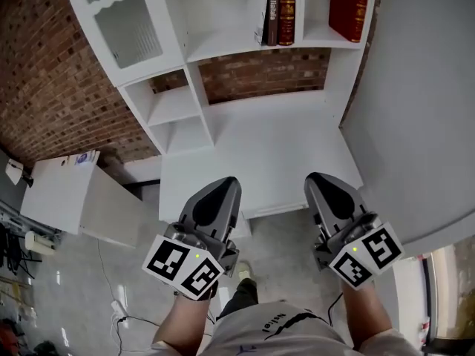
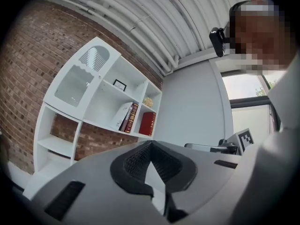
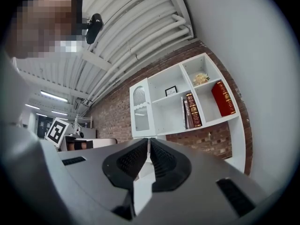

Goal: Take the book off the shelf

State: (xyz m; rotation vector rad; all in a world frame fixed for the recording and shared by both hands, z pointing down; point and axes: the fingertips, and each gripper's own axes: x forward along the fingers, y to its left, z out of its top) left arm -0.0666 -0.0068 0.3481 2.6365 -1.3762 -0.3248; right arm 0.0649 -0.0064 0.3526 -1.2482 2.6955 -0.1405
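Observation:
A white shelf unit (image 1: pixel 223 47) stands ahead of me against a brick wall. One compartment holds three upright books: a white one, a dark one (image 1: pixel 272 12) and a brown-red one (image 1: pixel 286 10). A red book (image 1: pixel 349 4) leans in the compartment to their right. The same books appear in the left gripper view (image 2: pixel 132 118) and in the right gripper view (image 3: pixel 192 109). My left gripper (image 1: pixel 226 184) and right gripper (image 1: pixel 316 178) hover side by side over the desk's front edge, well short of the shelf. Both are shut with nothing between the pads.
A white desk top (image 1: pixel 252 150) lies under the shelf. A glazed cabinet door (image 1: pixel 128 28) is at the left, with small open cubbies (image 1: pixel 174 117) below it. A low white table (image 1: pixel 67 191) stands at the left and a grey wall (image 1: pixel 423 87) at the right. A picture frame (image 3: pixel 171 91) sits on an upper shelf.

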